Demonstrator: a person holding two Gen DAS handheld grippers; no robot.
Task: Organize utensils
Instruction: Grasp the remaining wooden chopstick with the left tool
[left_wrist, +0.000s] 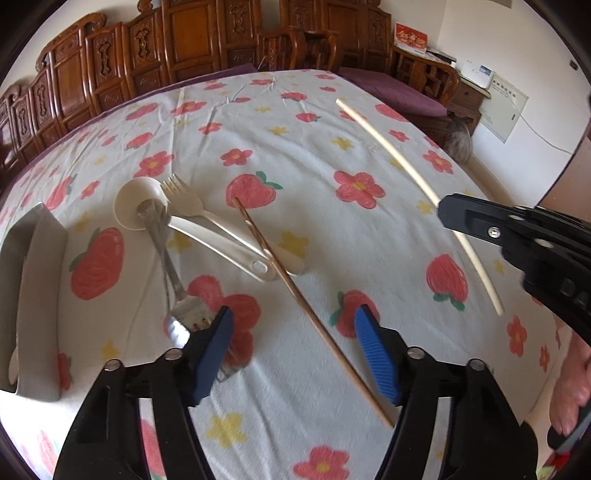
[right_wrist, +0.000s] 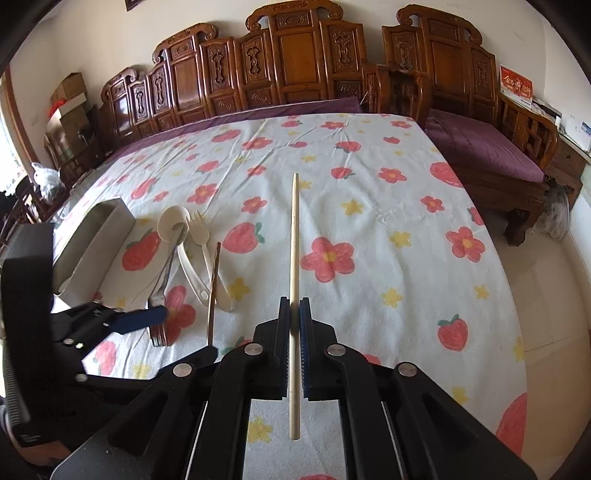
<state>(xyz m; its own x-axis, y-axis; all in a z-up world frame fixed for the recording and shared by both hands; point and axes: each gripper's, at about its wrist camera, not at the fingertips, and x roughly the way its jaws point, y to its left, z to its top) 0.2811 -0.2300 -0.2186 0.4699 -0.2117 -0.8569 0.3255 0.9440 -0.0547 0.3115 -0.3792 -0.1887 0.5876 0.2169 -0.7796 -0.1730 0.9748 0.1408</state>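
Note:
My right gripper is shut on a pale chopstick and holds it above the flowered cloth, tip pointing away. That same pale chopstick shows in the left wrist view, running through my right gripper. My left gripper stands open low over the cloth. A brown chopstick lies between its blue pads, touching neither. A metal fork and spoon lie by its left finger, with a cream ladle and a cream fork beyond. In the right wrist view the left gripper is low at the left.
A grey oblong utensil box sits on the cloth at the left, also seen as the box. Carved wooden benches with purple cushions border the table's far and right sides. A person's hand is at the right edge.

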